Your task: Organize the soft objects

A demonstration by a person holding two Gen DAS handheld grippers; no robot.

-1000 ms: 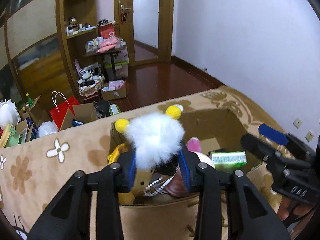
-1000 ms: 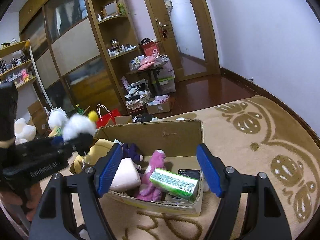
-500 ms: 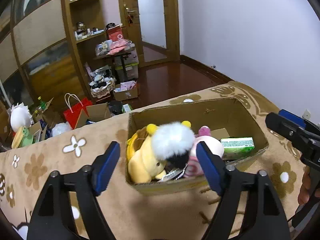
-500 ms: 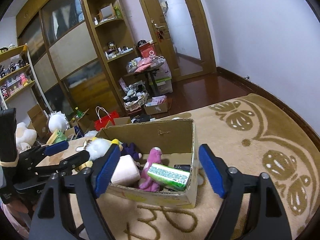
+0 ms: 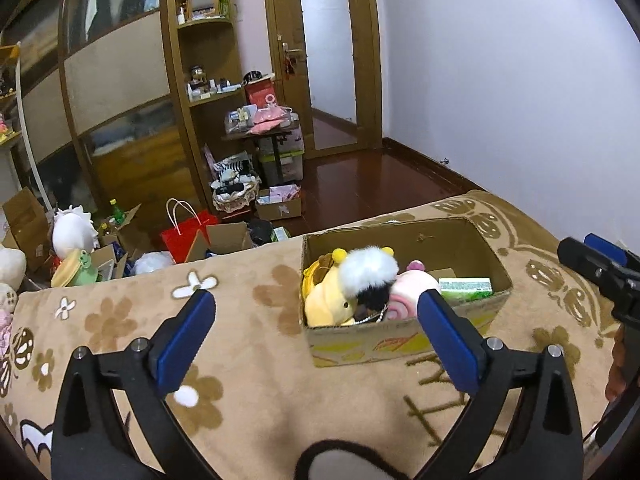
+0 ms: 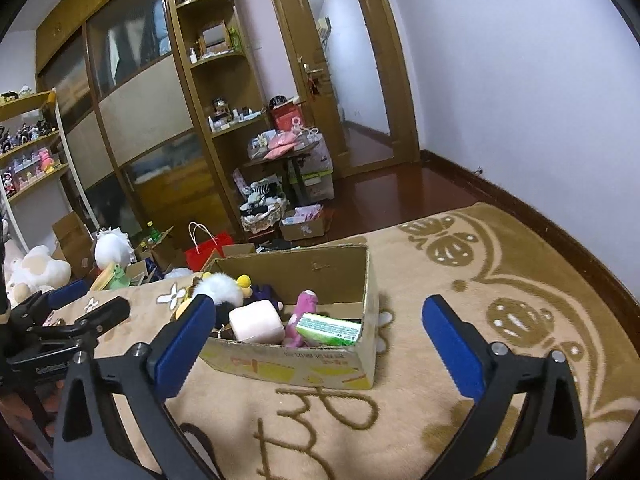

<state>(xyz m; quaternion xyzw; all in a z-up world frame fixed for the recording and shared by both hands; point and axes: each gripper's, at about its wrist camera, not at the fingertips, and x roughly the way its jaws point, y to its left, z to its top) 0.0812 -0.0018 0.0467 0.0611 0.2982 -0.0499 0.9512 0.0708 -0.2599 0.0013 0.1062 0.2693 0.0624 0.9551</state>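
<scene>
A cardboard box (image 5: 404, 344) stands on the beige patterned blanket (image 5: 256, 360). In it lie a white fluffy toy with yellow pompoms (image 5: 370, 270), a yellow plush (image 5: 326, 300), a pink roll-shaped plush (image 5: 408, 292) and a green pack (image 5: 466, 286). My left gripper (image 5: 316, 338) is open and empty, drawn back in front of the box. My right gripper (image 6: 316, 338) is open and empty, also short of the box (image 6: 300, 368). The white fluffy toy (image 6: 220, 288), the pink plush (image 6: 256, 320) and the green pack (image 6: 330, 328) show there too.
A black-and-white soft object (image 5: 340, 460) lies at the bottom edge, close under my left gripper. Beyond the blanket's far edge the floor holds a red bag (image 5: 188, 236), cardboard boxes and plush toys (image 6: 36, 268). Shelves and a door stand behind.
My left gripper let go of the white fluffy toy into the box, opened wide and pulled back. My right gripper stayed open and drew back a little.
</scene>
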